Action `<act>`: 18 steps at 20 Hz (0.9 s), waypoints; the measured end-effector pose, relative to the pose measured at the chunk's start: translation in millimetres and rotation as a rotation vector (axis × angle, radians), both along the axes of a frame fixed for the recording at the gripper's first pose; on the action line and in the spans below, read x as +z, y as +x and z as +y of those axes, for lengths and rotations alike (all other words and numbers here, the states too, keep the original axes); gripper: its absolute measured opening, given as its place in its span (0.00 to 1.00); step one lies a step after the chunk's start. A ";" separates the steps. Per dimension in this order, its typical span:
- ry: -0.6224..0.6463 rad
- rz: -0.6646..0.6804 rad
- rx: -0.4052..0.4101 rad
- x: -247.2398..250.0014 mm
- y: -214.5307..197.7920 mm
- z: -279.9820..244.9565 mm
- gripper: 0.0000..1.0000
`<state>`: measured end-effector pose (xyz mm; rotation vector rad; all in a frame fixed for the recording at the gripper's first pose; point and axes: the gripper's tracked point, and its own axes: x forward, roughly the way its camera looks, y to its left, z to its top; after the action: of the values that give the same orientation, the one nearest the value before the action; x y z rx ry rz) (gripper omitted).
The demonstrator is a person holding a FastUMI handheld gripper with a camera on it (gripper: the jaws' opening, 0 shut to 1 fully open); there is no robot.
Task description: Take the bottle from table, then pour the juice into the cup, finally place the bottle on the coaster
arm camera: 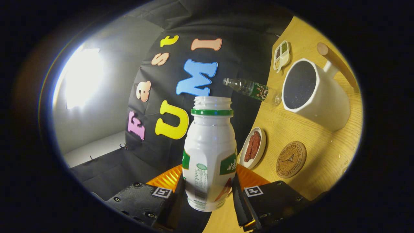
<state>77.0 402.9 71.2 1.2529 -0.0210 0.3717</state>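
The tool point(207, 191) clamps the uncapped white juice bottle point(209, 152), tilted, off the table point(307, 129). Likely pouring into the white cup point(318, 97) remains, then the cork coaster point(291, 159).

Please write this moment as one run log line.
fingers: shut on bottle | bottle: lifted, tilted, uncapped | cup: beyond | coaster: bare

My one camera rides on my gripper point(207, 194), looking forward along its fingers, rolled so the counter point(323, 152) stands tilted beside them, with the bottle point(209, 152) very close ahead.
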 end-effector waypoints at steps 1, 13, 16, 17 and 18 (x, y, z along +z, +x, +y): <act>0.009 0.000 0.002 0.6 0.1 0.1 0.66; 0.135 -0.017 0.006 7.7 2.8 -9.9 0.66; 0.173 -0.022 0.005 9.2 2.5 -14.0 0.66; 0.180 -0.022 0.003 8.8 3.7 -16.0 0.66; 0.189 -0.021 0.000 8.7 6.4 -18.0 0.66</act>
<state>83.3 384.9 80.0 1.4354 -0.0753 0.3901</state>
